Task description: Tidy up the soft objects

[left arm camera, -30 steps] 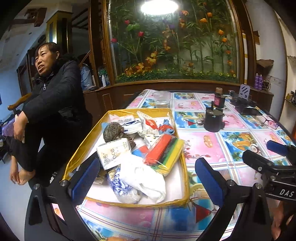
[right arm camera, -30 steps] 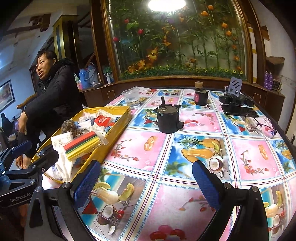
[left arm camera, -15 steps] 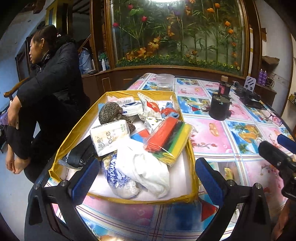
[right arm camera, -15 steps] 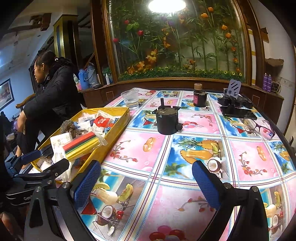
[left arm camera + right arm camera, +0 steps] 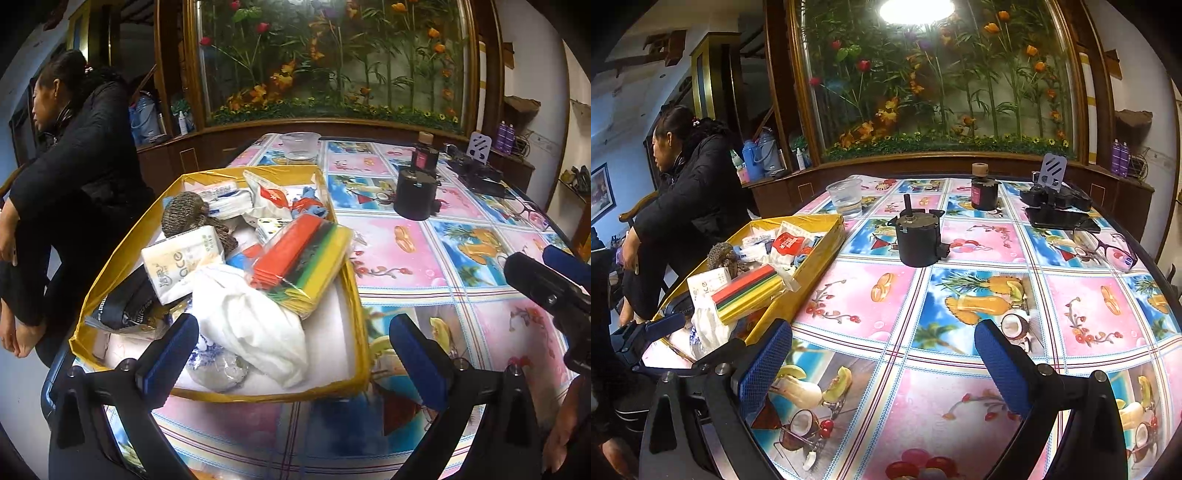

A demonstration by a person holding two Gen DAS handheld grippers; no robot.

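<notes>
Over the yellow tray (image 5: 110, 258), the left gripper (image 5: 291, 354) has edged closer, jaws wide and empty, above the white cloth (image 5: 255, 325) inside; right gripper (image 5: 882, 358) hovers wide beside the tray, suggesting a pick comes next.

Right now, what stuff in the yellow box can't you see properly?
- Blue-and-white patterned bag, left wrist view: the crumpled white cloth covers its top and the left gripper hides part of it.
- Black pouch, left wrist view: print too small, and the white tissue pack overlaps it.
- Yellow cardboard box, right wrist view: near corner hidden behind the left gripper.
</notes>
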